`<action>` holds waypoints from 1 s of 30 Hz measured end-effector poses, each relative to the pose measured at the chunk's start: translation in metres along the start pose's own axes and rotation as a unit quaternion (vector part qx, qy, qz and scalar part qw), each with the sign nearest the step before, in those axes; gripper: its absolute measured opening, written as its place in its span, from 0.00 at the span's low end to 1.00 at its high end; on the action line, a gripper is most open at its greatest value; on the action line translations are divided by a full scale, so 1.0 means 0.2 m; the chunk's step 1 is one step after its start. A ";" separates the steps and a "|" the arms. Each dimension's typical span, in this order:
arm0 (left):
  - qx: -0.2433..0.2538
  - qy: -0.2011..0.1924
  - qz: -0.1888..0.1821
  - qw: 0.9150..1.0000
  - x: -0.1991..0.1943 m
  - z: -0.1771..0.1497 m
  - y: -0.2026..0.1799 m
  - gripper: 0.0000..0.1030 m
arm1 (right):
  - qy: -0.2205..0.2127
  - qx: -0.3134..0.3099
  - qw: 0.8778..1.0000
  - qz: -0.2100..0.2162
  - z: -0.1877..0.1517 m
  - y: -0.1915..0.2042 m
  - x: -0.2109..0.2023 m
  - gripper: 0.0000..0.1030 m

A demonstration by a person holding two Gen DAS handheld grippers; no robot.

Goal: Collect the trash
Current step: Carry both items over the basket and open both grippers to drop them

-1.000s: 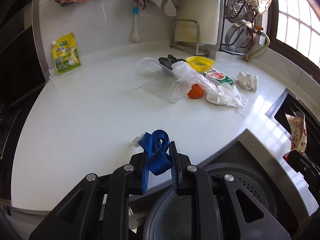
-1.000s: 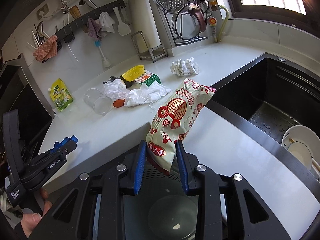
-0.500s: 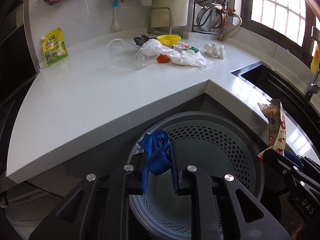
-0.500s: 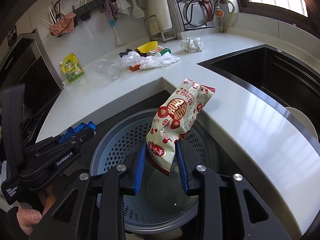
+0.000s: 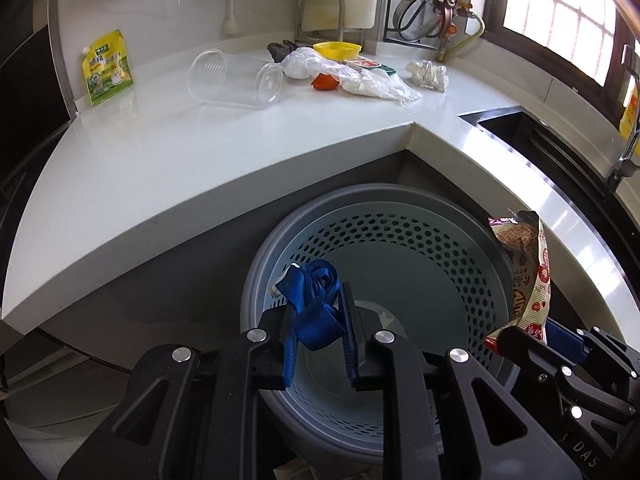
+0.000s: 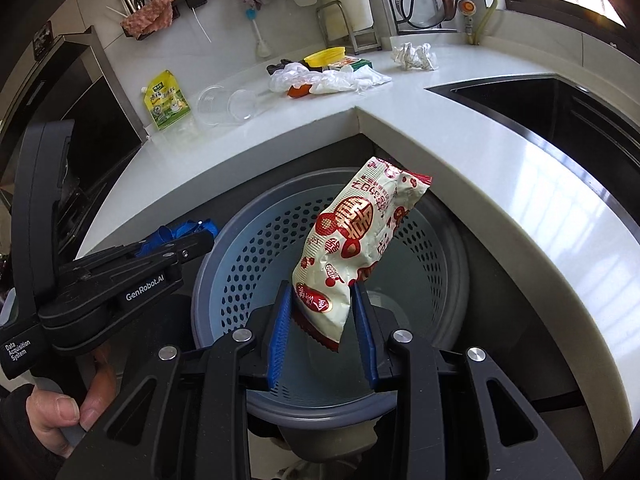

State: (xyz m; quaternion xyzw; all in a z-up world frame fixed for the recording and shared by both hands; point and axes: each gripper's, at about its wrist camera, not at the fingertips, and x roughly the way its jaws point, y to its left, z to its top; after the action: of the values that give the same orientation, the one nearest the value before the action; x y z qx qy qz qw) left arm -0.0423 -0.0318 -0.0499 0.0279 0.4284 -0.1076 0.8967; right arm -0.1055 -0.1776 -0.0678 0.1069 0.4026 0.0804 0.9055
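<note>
The left gripper point(image 5: 318, 312) is keeping its jaws clamped on a knotted blue woven strap point(image 5: 312, 300), whose loops are bunching up above the pads. The right gripper point(image 6: 322, 308) is keeping its jaws pressed on the lower end of a crinkled white snack packet with red printed characters point(image 6: 356, 240), which is standing up and leaning away to the right.

A second ago both grippers were hanging over the white stone desk point(image 5: 168, 160) with only a sliver of the bin showing beneath them. They have since been drawing back and sinking, so that the round grey bin with a perforated pale-blue liner point(image 5: 400, 240) is now lying directly under both loads, its floor looking bare. In the right wrist view the left gripper point(image 6: 192, 240) is reaching over the bin's left rim, a hand point(image 6: 60, 412) gripping its handle.

For the task this is meaning that carrying is finished and release is likely coming next: opening either pair of jaws should be letting its piece fall inside.

Further out, more trash is waiting on the desk: two clear plastic cups point(image 5: 236, 80) lying on their sides, a heap of white plastic bags point(image 5: 352, 76), an orange scrap point(image 5: 324, 81), a yellow shallow bowl point(image 5: 337, 49) and a crumpled paper ball point(image 5: 427, 75). A yellow-green pouch point(image 5: 106, 66) is leaning against the wall.
</note>
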 end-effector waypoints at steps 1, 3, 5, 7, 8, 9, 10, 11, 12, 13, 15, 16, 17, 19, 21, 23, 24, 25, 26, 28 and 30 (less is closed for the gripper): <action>0.000 0.002 0.001 1.000 0.01 0.00 0.00 0.19 | 0.004 -0.002 1.000 -0.001 0.00 0.00 0.01 0.29; -0.001 0.008 -0.001 1.000 0.02 0.00 0.00 0.20 | 0.011 -0.004 1.000 -0.001 -0.01 0.01 0.03 0.29; 0.001 0.013 -0.001 1.000 0.04 -0.01 0.00 0.21 | 0.016 -0.005 1.000 -0.001 -0.01 0.01 0.04 0.29; 0.001 0.019 -0.001 1.000 0.05 -0.02 0.00 0.22 | 0.020 -0.006 1.000 -0.001 -0.02 0.01 0.05 0.30; 0.001 0.021 -0.002 1.000 0.06 -0.02 0.00 0.23 | 0.021 -0.006 1.000 -0.001 -0.03 0.01 0.06 0.30; 0.002 0.023 -0.001 1.000 0.07 -0.02 0.00 0.23 | 0.022 -0.005 1.000 -0.001 -0.03 0.01 0.06 0.30; 0.002 0.025 0.000 1.000 0.08 -0.03 0.00 0.23 | 0.023 -0.005 1.000 0.000 -0.03 0.00 0.07 0.30; 0.001 0.026 0.000 1.000 0.08 -0.03 0.00 0.23 | 0.024 -0.005 1.000 0.000 -0.03 0.00 0.07 0.30; 0.001 0.028 -0.001 1.000 0.08 -0.03 0.00 0.24 | 0.024 -0.004 1.000 -0.001 -0.03 0.00 0.07 0.30; -0.001 0.028 -0.001 1.000 0.08 -0.03 0.01 0.25 | 0.024 -0.003 1.000 -0.001 -0.04 -0.01 0.07 0.30; -0.004 0.028 -0.001 1.000 0.08 -0.03 0.01 0.31 | 0.023 -0.002 1.000 -0.001 -0.04 -0.01 0.07 0.30; -0.005 0.027 -0.001 1.000 0.08 -0.03 0.01 0.37 | 0.023 -0.002 1.000 -0.001 -0.03 -0.01 0.07 0.31; -0.006 0.025 0.000 1.000 0.08 -0.04 0.02 0.42 | 0.021 -0.002 1.000 -0.002 -0.03 -0.01 0.07 0.34; -0.012 0.019 0.003 1.000 0.06 -0.04 0.03 0.71 | 0.018 -0.002 1.000 -0.004 -0.03 -0.02 0.06 0.45; -0.017 0.011 0.004 1.000 0.04 -0.03 0.04 0.76 | 0.009 -0.002 1.000 -0.006 -0.03 -0.02 0.04 0.59; -0.018 0.011 0.004 1.000 0.03 -0.03 0.05 0.77 | 0.004 0.000 1.000 -0.007 -0.03 -0.02 0.03 0.60; -0.020 0.011 0.004 1.000 0.02 -0.03 0.05 0.78 | 0.003 0.001 1.000 -0.008 -0.03 -0.02 0.03 0.60; -0.023 0.011 0.003 1.000 0.02 -0.03 0.06 0.78 | 0.002 0.002 1.000 -0.009 -0.03 -0.02 0.03 0.60; -0.025 0.011 0.002 1.000 0.02 -0.03 0.06 0.78 | 0.001 0.003 1.000 -0.008 -0.03 -0.03 0.02 0.60; -0.028 0.011 0.003 1.000 0.02 -0.03 0.07 0.79 | -0.001 0.004 1.000 -0.008 -0.03 -0.03 0.02 0.60; -0.030 0.012 0.002 0.999 0.02 -0.03 0.08 0.79 | -0.003 0.004 1.000 -0.008 -0.03 -0.03 0.02 0.60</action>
State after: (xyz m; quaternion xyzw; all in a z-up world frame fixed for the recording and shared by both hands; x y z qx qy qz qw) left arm -0.0411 -0.0164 -0.0566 0.0028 0.4419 -0.0922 0.8923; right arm -0.1065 -0.1816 -0.0752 0.1078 0.4010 0.0712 0.9069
